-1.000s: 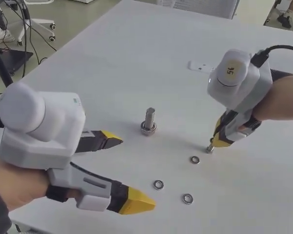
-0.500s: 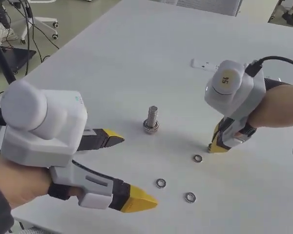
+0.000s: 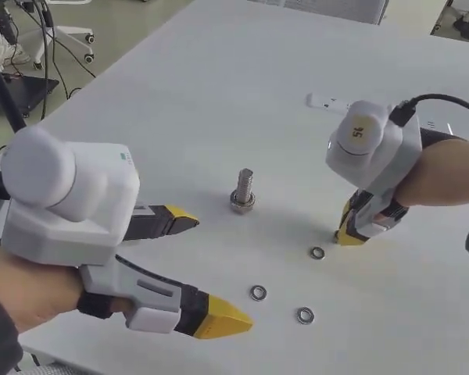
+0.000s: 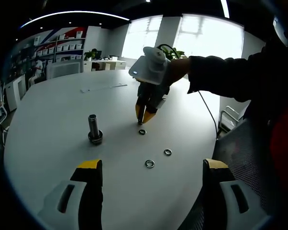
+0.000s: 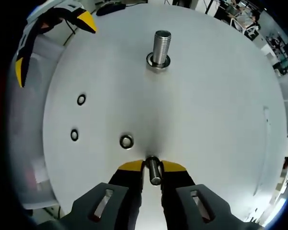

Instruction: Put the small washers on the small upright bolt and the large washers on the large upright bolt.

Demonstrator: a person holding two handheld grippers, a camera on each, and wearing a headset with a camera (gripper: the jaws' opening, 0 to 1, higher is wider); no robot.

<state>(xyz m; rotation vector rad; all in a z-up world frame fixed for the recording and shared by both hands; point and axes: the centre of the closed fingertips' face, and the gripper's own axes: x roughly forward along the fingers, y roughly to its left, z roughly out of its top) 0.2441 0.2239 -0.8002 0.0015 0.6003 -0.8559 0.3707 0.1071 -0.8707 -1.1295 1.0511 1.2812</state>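
Pale desk (image 3: pixel 219 94) stretches away toward an office floor with chair legs and cables. Closest to the person, the left claw (image 3: pixel 207 269) hangs low over the near part of the desk, its yellow tips spread wide with nothing between them.

Just ahead and to its right lie the loose washers: a near washer (image 3: pixel 258 293), a second washer (image 3: pixel 305 316) beside it, and a third washer (image 3: pixel 317 252) a little further on.

Just past that third washer, the right claw (image 3: pixel 350 234) points down at the desk, pinched shut on the small bolt (image 5: pixel 153 170). The bolt stands on end, roughly upright.

Furthest off, mid-desk, the large bolt (image 3: pixel 243 191) stands alone.

As I read it, the free left claw is the nearer one to the washers. Each would have to be lifted up and over the held bolt's tip, which sits forward and to the right.
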